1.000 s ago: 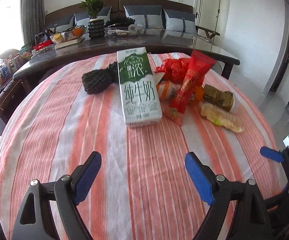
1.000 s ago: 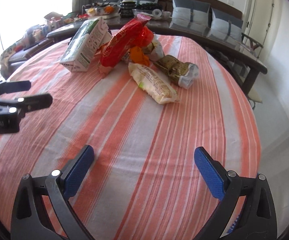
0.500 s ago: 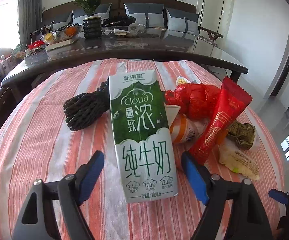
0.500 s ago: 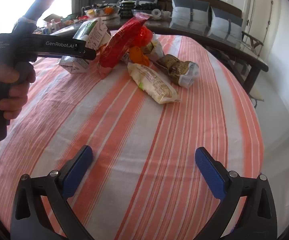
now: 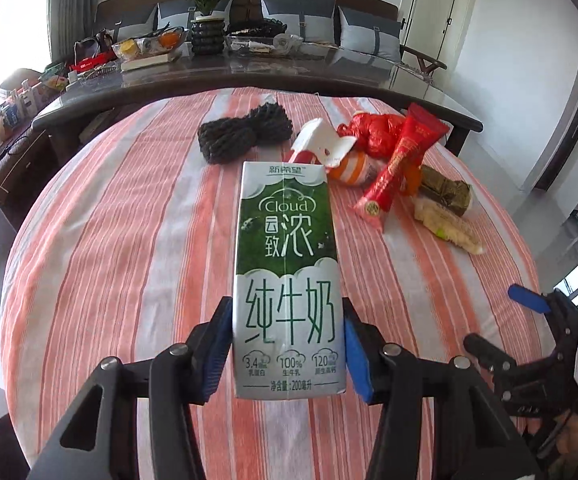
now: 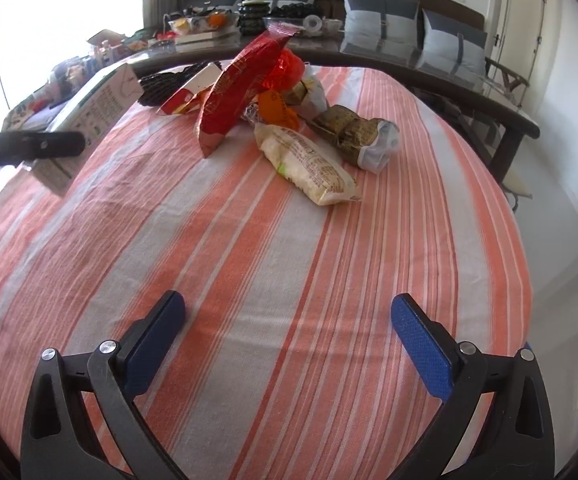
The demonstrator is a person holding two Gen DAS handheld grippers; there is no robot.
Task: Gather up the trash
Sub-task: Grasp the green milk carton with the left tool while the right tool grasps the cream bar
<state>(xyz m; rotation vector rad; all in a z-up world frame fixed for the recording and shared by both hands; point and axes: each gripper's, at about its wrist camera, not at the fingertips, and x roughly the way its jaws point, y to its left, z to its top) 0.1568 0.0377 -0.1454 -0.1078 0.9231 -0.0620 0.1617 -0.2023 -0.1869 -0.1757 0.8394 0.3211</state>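
Left wrist view: left gripper (image 5: 289, 354) clamped on milk carton (image 5: 287, 272), blue pads (image 5: 217, 354) pressed to both sides near its bottom end, lower centre of frame; jaws have just been closing w/ carton between them. Carton looks raised off striped tablecloth (image 5: 129, 240). Rest of trash upper right: black net (image 5: 241, 138), red bag (image 5: 375, 136), red wrapper (image 5: 399, 168), pale snack pack (image 5: 447, 228).

Right wrist view: right gripper (image 6: 289, 338) spread wide, nothing between pads, over bare cloth at bottom of frame. Carton at mid-left edge; trash pile upper centre.
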